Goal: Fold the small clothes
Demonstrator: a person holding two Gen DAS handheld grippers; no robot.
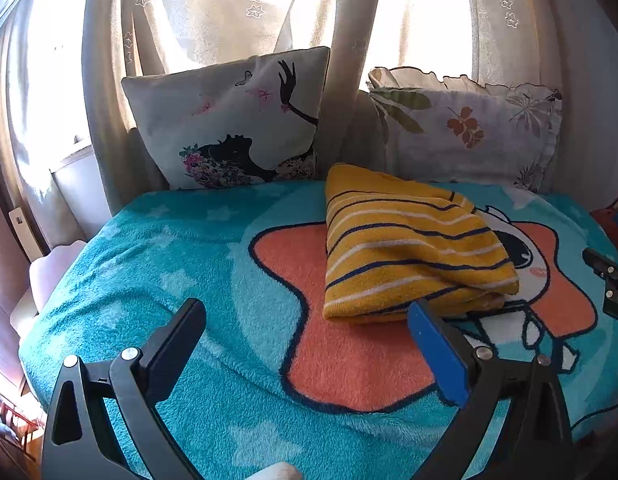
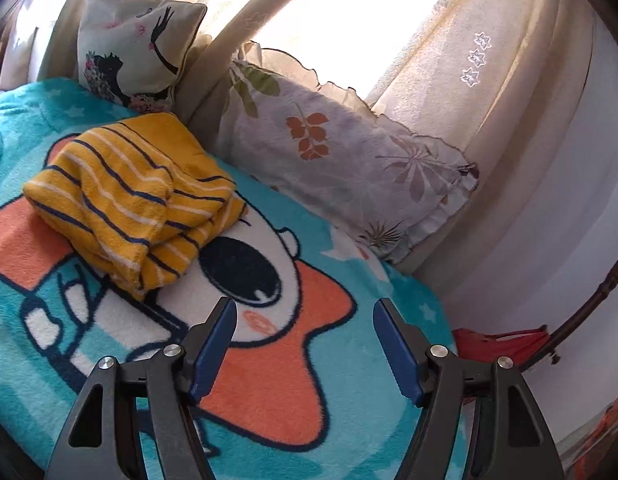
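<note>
Yellow striped garment [image 1: 413, 248] sits folded into a chunky bundle on the turquoise blanket [image 1: 181, 280], right of centre in the left wrist view and in the left half of the frame in the right wrist view, where it partly covers the white cartoon face with the big dark eye [image 2: 245, 272]. It's got navy and white stripes and lies on top of the orange star shape [image 1: 349, 356] printed on the blanket. Left gripper [image 1: 309, 332] has its jaws spread wide at the bottom of its frame, nothing between them but blanket; its blue right-hand pad shows just in front of the bundle's near edge, can't really tell if it touches. Right gripper [image 2: 305, 332] is parted too, hovering over the orange print at the lower middle of its view, well clear of the garment and holding nothing. A bit of it also pokes into the right edge of the left view. Up top, a silhouette-print cushion [image 1: 233, 120] and a leaf-print pillow [image 1: 469, 128] lean against pale curtains [image 1: 213, 4] with bright light behind. Something red [image 2: 497, 340] shows at the lower right of the right view.
</note>
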